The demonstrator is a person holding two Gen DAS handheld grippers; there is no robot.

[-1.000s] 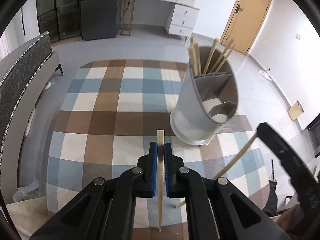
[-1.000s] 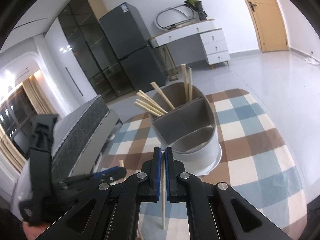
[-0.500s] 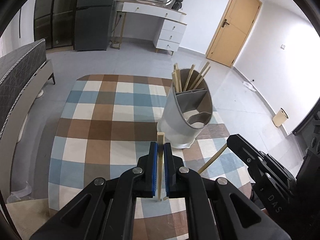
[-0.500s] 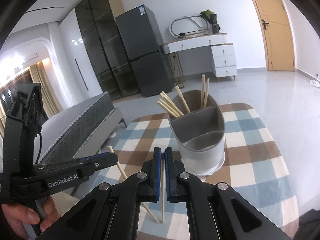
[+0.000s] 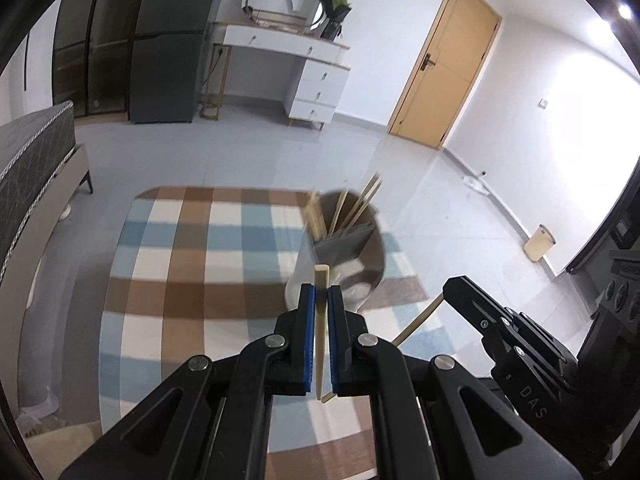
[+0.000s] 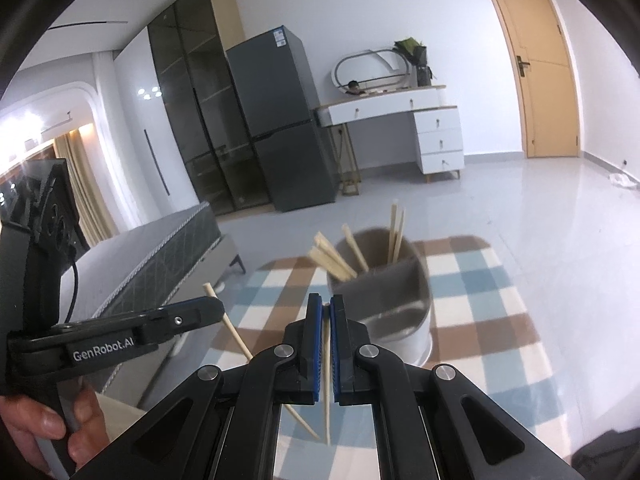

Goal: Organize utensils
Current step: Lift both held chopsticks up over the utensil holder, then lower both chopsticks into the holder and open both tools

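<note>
Holding one chopstick each, both grippers hang above the checked tablecloth, just short of the holder.

The left chopstick stands near upright between the blue pads of the left gripper, whose jaws are clamped on it a little below its blunt top end. The right chopstick is pinched by the right gripper close to its upper end, with most of its length hanging below the jaws.

Handling, as judged: each stick is light, stiff and thin, with a smooth finish. Gripped near one end, it can pivot between flat pads, so a hold nearer the middle would steady it. Breakage seems unlikely; slipping or swinging is the main risk.

The utensil holder, a grey divided tub, stands on the cloth just ahead. Its rear compartment already carries several chopsticks leaning outward. The nearer compartments look empty, though their floors are partly hidden.

A hand grasps the left tool's handle.
</note>
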